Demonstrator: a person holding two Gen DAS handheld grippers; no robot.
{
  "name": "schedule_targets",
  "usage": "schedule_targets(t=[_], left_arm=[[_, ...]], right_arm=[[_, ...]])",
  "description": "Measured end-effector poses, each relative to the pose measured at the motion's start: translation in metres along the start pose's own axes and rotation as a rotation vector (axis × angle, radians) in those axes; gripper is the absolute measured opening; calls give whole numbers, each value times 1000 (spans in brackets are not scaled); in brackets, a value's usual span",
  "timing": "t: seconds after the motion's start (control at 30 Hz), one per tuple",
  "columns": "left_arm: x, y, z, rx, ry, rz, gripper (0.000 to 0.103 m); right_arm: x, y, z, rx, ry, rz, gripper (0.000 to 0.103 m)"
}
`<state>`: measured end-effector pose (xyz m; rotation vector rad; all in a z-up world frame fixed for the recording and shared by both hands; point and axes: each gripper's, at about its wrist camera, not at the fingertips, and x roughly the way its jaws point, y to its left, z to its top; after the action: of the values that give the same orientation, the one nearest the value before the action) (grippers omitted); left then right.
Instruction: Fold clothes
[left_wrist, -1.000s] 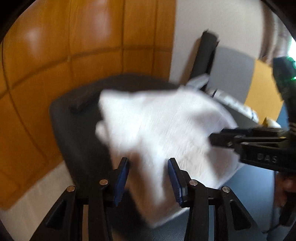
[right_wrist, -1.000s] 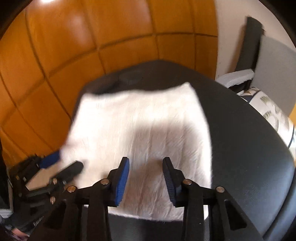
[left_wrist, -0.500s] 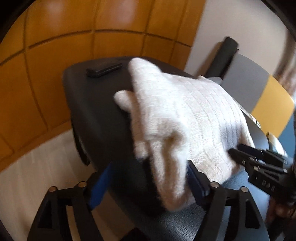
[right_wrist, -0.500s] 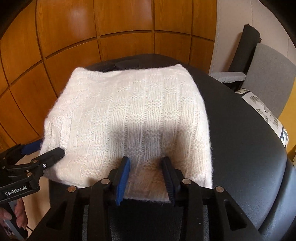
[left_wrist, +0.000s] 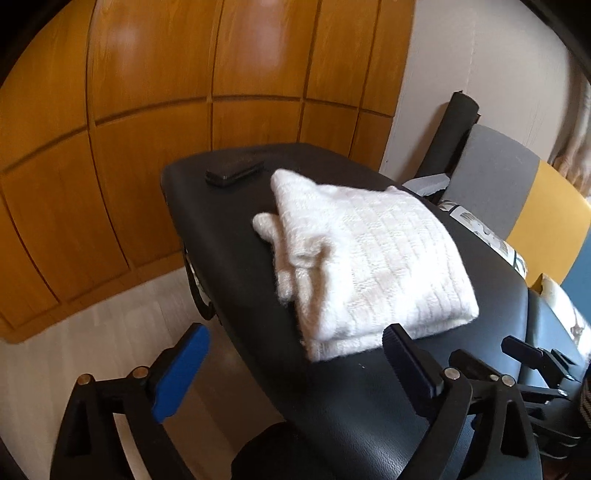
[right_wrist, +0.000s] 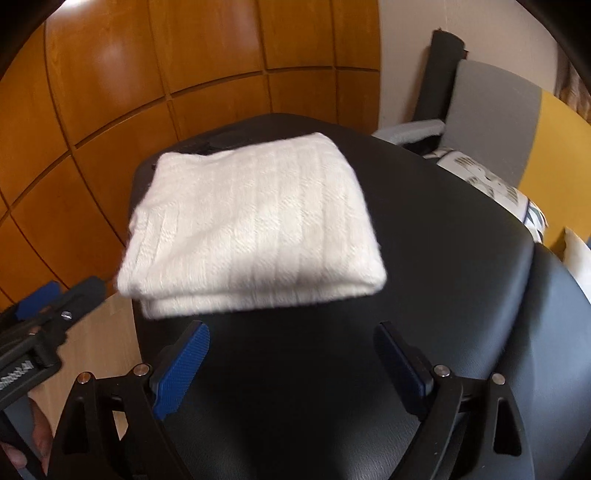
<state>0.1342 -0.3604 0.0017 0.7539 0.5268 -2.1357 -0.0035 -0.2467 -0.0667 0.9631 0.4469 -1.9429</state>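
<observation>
While tilted downward, left gripper (left_wrist: 295, 365) and right gripper (right_wrist: 291, 354) opening, empty, near folded sweater (right_wrist: 251, 221).

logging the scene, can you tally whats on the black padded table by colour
white: 1, the folded white knit sweater
black: 1, the small flat black device at the far end of the black padded table
total: 2

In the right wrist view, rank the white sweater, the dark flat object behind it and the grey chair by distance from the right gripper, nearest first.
From the right gripper, jaws opening, nothing between them:
1. Folded white sweater, straight ahead on the black table.
2. Dark flat object, just behind the sweater's far edge.
3. Grey chair, far right by the wall.
</observation>
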Motion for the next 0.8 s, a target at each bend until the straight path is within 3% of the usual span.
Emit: schedule_targets(t=[0.33,0.57,0.8], left_arm=[[-31,-15,-5,62,-10,27,96],[-28,-9,-4,16,11,59,96],[-27,-17,-4,60,2,122,96]], right_arm=[[-22,8,0,-32,-35,-28,93],[-27,12,0,-53,-43,-41,93],[-28,8,2,-43,-45,-59,93]])
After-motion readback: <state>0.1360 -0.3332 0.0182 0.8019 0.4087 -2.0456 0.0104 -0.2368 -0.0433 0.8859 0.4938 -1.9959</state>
